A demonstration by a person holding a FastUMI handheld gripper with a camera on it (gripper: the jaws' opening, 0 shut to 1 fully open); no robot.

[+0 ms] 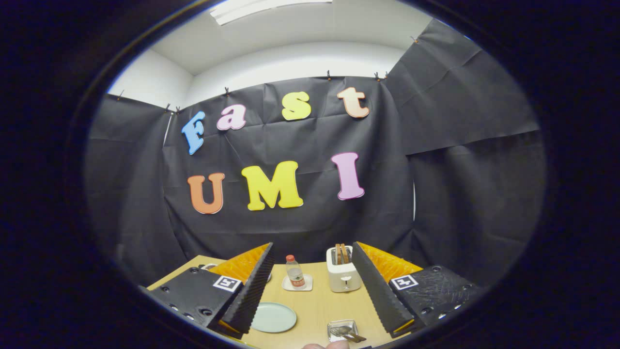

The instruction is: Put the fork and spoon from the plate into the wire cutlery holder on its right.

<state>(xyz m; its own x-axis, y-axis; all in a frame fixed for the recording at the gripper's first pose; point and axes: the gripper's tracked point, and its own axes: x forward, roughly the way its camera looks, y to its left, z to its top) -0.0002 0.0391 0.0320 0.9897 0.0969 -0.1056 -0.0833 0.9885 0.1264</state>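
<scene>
My gripper (pixel 312 247) is held high above the wooden table (pixel 317 303), open wide, with nothing between its fingers. Far below, between the finger bases, lies a pale green plate (pixel 273 317); its visible face looks bare. To the plate's right stands the small wire cutlery holder (pixel 342 327), and dark-handled cutlery (pixel 352 334) lies in it, sticking out toward the right. Which pieces they are is too small to tell. Both plate and holder are well beneath the fingers and not touched by them.
At the back of the table stand a white toaster (pixel 343 276) with toast in its slots and a small water bottle (pixel 294 271) on a white saucer. Part of a person's hand (pixel 325 345) shows just in front of the holder. Black cloth walls close off the booth.
</scene>
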